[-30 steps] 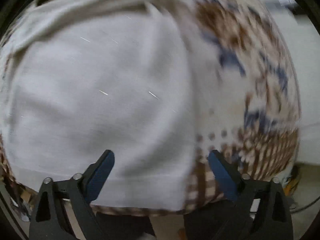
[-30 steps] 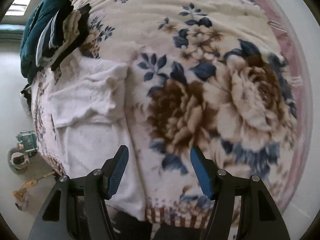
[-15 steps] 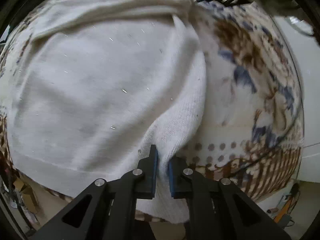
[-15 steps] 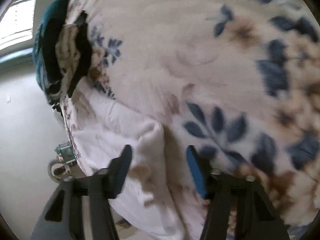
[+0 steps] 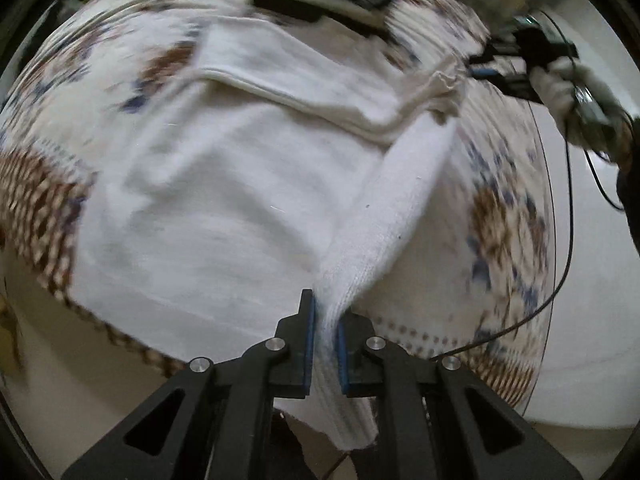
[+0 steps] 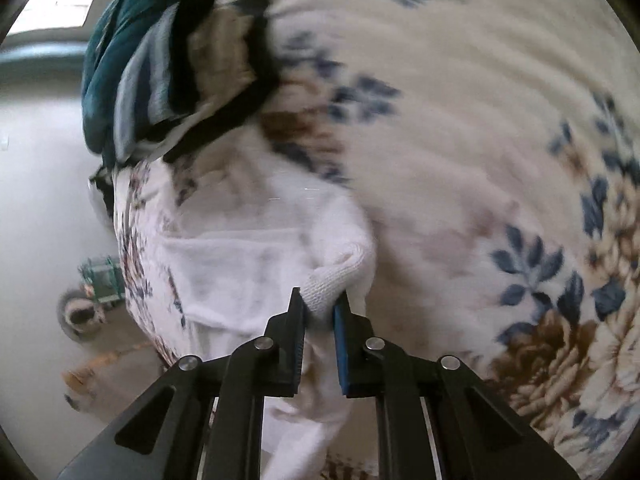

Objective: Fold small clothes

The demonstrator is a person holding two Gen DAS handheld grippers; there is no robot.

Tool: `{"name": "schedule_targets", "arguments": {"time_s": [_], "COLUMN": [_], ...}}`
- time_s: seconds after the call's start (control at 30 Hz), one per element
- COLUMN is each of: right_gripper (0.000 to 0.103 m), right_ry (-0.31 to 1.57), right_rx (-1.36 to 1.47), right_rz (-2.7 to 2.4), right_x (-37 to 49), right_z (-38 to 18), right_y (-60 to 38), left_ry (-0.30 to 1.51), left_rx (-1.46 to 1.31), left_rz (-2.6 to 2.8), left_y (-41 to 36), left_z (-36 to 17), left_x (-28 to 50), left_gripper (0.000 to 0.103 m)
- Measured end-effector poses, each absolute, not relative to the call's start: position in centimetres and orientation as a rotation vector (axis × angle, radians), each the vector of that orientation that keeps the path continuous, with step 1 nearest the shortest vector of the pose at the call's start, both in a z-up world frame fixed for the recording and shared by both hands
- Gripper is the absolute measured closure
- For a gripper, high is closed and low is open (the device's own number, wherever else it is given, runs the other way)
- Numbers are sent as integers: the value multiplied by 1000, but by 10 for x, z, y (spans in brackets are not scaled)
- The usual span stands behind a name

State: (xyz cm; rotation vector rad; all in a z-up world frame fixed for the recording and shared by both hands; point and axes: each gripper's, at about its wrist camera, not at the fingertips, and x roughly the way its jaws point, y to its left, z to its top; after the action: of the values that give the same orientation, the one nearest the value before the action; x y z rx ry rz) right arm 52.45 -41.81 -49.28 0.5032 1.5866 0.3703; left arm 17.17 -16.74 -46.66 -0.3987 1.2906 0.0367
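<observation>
The left tongs point(image 5: 323, 340) are clenched on the hem corner of a white knit sweater point(image 5: 224, 184), the ribbed cloth pinched between the blue pads and drawn up into a taut ridge that runs away toward the far right. The right tongs point(image 6: 320, 312) are closing, with a rolled, ribbed edge of the same sweater between the pads and pressed by them.

The sweater lies spread on a bed covered by a cream blanket point(image 6: 480, 128) printed with blue leaves and brown roses; a checked brown border shows at the blanket's edge. The garment is plain white, fine-ribbed at its edges, with a fold line crossing its upper part in the left wrist view.

Both views are smeared by motion, so the knit's detail is lost away from the pads. In the left wrist view the right tongs appear small at the upper right, held by a gloved hand point(image 5: 568, 84) with a cable trailing. A pile of dark teal and striped clothes point(image 6: 160, 64) sits at the bed's far corner; its separate pieces cannot be made out.
</observation>
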Motion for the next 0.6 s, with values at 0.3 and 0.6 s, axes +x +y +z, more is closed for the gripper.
{"name": "schedule_targets", "arguments": {"time_s": [0.3, 0.6], "right_gripper": [90, 91], "right_ry": [1579, 1595], "right_rx": [175, -198], "right_rz": [450, 421], "right_x": [565, 580], "right_z": [-446, -510], "right_y": [-191, 21], "left_ry": [1234, 1271], "left_rx": [-672, -826], "left_rz": [170, 225], "left_y": [-28, 75], "left_z": [-481, -549], "left_x": [165, 165], "left_gripper": [96, 96]}}
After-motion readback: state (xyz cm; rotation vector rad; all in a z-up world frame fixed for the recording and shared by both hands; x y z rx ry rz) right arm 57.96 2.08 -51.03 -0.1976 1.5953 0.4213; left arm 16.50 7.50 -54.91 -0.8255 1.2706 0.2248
